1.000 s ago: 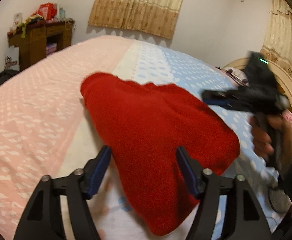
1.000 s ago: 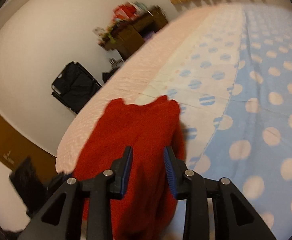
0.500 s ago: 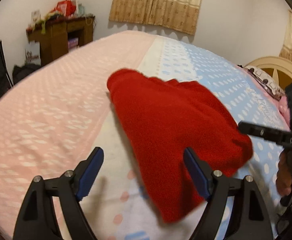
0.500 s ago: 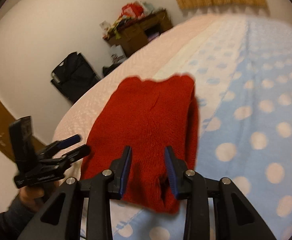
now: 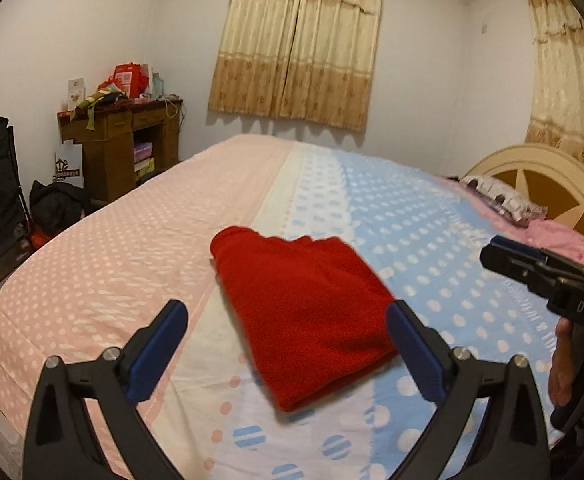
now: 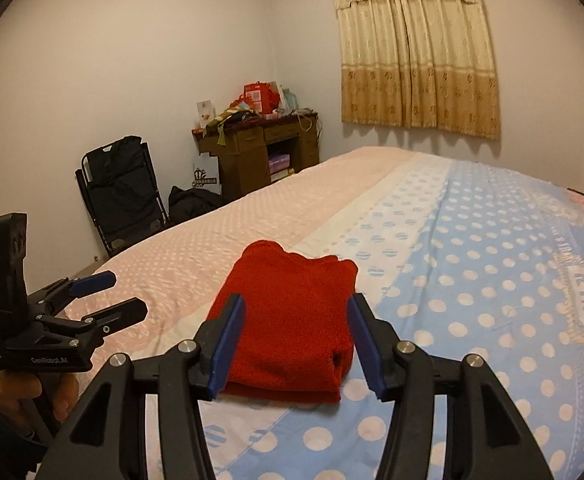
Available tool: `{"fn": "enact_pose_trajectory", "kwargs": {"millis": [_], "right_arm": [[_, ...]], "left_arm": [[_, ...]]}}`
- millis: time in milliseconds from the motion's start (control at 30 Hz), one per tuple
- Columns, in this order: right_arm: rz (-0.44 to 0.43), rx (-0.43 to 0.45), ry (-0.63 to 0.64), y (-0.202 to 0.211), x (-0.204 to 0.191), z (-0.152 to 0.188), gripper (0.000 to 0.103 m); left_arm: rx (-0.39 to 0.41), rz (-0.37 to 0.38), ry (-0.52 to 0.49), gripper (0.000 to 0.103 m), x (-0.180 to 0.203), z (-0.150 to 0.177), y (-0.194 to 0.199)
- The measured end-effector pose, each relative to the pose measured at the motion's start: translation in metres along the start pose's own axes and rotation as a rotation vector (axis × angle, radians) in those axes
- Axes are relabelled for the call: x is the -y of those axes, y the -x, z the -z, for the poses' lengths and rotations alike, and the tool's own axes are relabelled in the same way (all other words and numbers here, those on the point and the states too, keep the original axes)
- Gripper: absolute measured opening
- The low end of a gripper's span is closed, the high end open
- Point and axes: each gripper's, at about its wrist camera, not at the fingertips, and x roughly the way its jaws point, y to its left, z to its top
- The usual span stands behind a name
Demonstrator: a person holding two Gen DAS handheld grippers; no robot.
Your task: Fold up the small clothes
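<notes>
The red knitted garment [image 5: 304,312], folded into a compact rectangle, lies on the dotted pink-and-blue bedsheet [image 5: 132,264]. Left gripper [image 5: 288,344] and right gripper [image 6: 296,340] hover just short of it, spread and empty. Folding looks finished; next likely setting it aside.

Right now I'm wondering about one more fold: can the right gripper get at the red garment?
Probably yes. The right gripper is open, pointing at the folded red garment on the bed, with nothing between them.
</notes>
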Motion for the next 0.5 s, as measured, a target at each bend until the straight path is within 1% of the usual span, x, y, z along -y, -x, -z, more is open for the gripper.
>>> {"fn": "enact_pose_trajectory", "kwargs": {"millis": [100,200,333,500], "right_arm": [[0.011,0.019,0.010,0.018,-0.008,-0.001,0.054],[0.015,0.040,0.026,0.026,-0.015,-0.003,0.054],[0.018,0.054,0.032,0.030,-0.018,-0.003,0.054],[0.022,0.046,0.010,0.030,-0.015,-0.001,0.054]], "left_arm": [[0.019,0.016,-0.008,0.102,0.003,-0.001,0.010],[0.036,0.018,-0.021,0.102,0.006,-0.002,0.015],[0.043,0.018,-0.020,0.103,0.007,-0.002,0.013],[0.037,0.005,-0.031,0.103,0.010,0.003,0.015]]}}
